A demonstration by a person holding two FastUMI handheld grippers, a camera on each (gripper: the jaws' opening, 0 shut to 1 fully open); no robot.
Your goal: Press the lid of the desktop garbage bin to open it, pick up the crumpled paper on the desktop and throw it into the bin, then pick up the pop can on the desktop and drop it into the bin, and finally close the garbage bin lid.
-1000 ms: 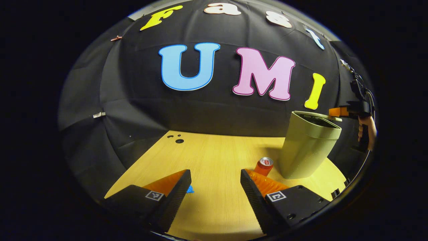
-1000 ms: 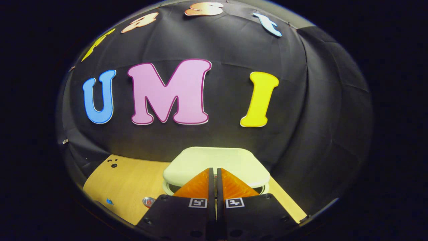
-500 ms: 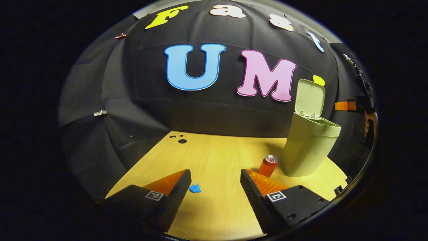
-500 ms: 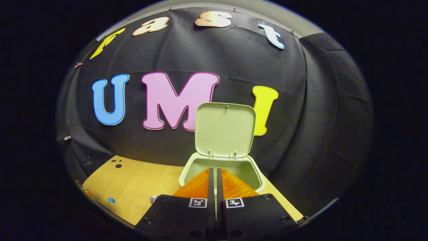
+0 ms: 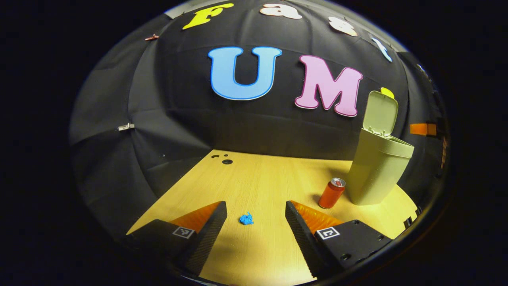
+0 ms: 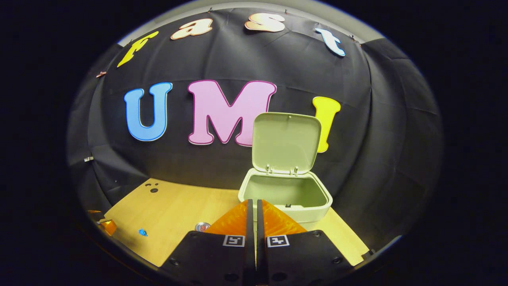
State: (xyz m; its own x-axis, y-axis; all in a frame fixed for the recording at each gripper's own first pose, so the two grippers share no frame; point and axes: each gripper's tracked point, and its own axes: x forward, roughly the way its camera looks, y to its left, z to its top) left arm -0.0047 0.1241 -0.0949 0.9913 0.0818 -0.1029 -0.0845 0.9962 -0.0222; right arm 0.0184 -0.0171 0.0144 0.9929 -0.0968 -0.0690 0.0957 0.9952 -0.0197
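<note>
**Green bin lid up, paper and can on the desk**

Pale green plastic makes up the garbage bin, which in the left gripper view stands at the far right of the wooden desktop. Its lid is upright on the rear hinge; a second ago it lay nearly flat with the other gripper's tip pressing on it. That right gripper now sits beside and clear of the bin, at the view's right edge. The pop can stands upright just left of the bin's base. The crumpled paper, a small blue wad, lies on the wood between the left gripper's widely spread fingers, touching neither; it has come out from behind the left finger and now shows whole.

In the right gripper view, the bin has dropped back from the right gripper, whose fingers are pressed together with nothing between them. The lid stands open, where a second ago it was closed. What shows of the bin's inside is bare wall. The can's top peeks beside the left finger, and the paper lies far left on the desktop, near the left gripper's tip
</note>
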